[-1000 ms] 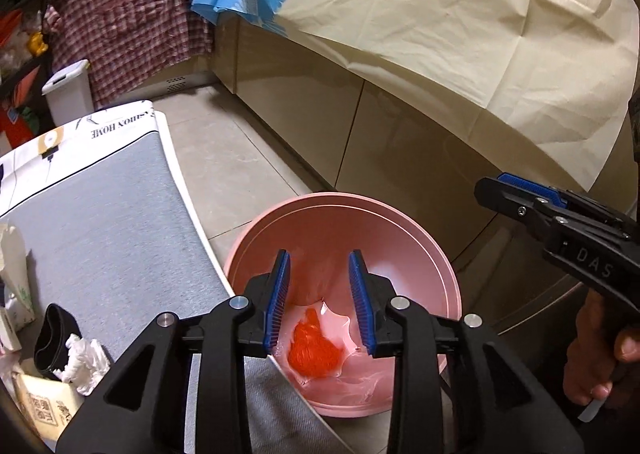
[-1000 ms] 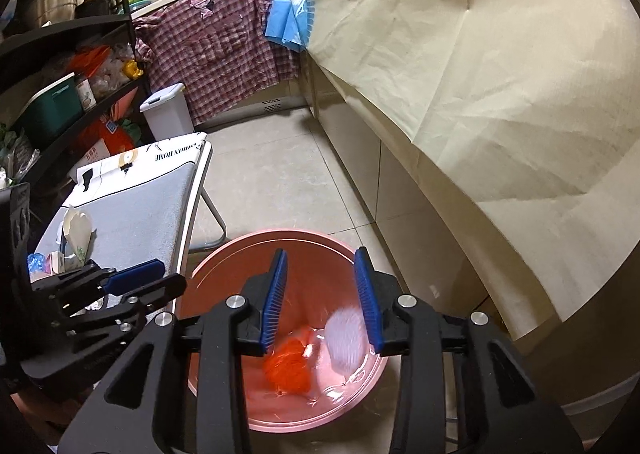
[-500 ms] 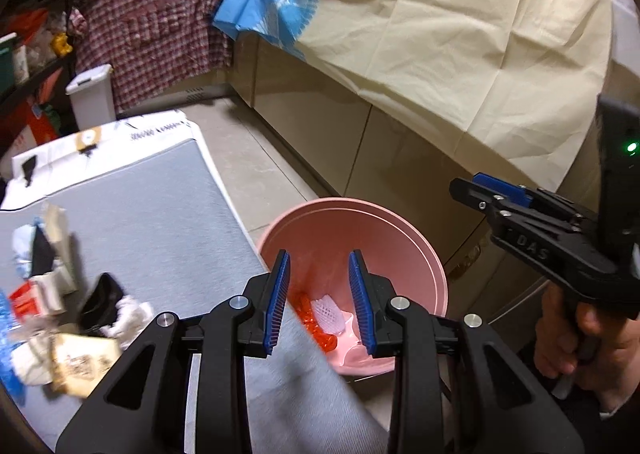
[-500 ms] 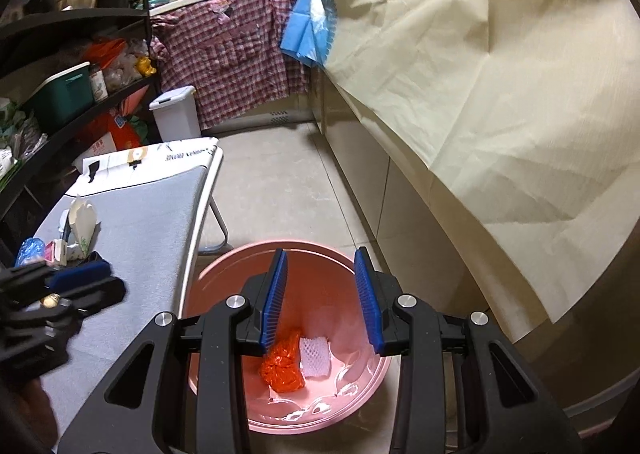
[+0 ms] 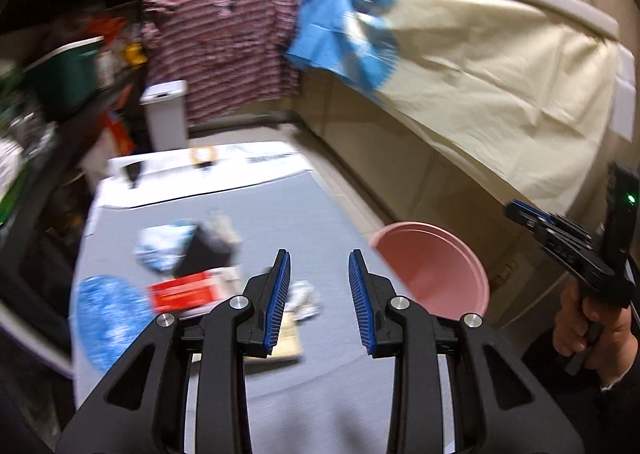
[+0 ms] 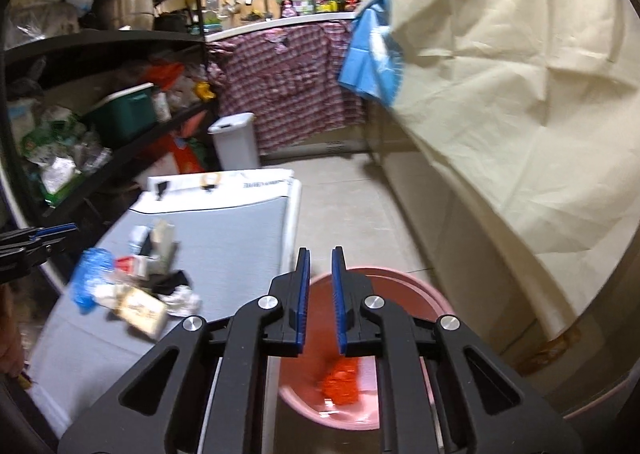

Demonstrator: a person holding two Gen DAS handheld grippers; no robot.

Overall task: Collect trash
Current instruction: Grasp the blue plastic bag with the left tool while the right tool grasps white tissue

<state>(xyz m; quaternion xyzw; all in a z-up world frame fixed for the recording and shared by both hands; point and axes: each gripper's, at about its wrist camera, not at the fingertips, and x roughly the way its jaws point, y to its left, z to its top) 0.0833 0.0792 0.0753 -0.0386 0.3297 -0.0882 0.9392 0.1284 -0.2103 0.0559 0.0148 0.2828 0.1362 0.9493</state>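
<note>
Left gripper (image 5: 318,298): jaws part-open, empty, aimed at the trash pile (image 5: 192,274) just ahead and left on the grey bench (image 5: 280,210).
Right gripper (image 6: 320,302): jaws just closing, narrow gap, nothing between; above the pink basin (image 6: 432,302) holding orange trash (image 6: 340,382).
Nearer hand: left, I judge.

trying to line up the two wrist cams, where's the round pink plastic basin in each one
Left wrist view: the round pink plastic basin sits right of centre, just beyond the left gripper, beside the grey table's right edge.
Right wrist view: the basin sits low at centre, behind the right gripper, with an orange scrap inside.
Shared landmark: the white lidded bin below the plaid shirt.
</note>
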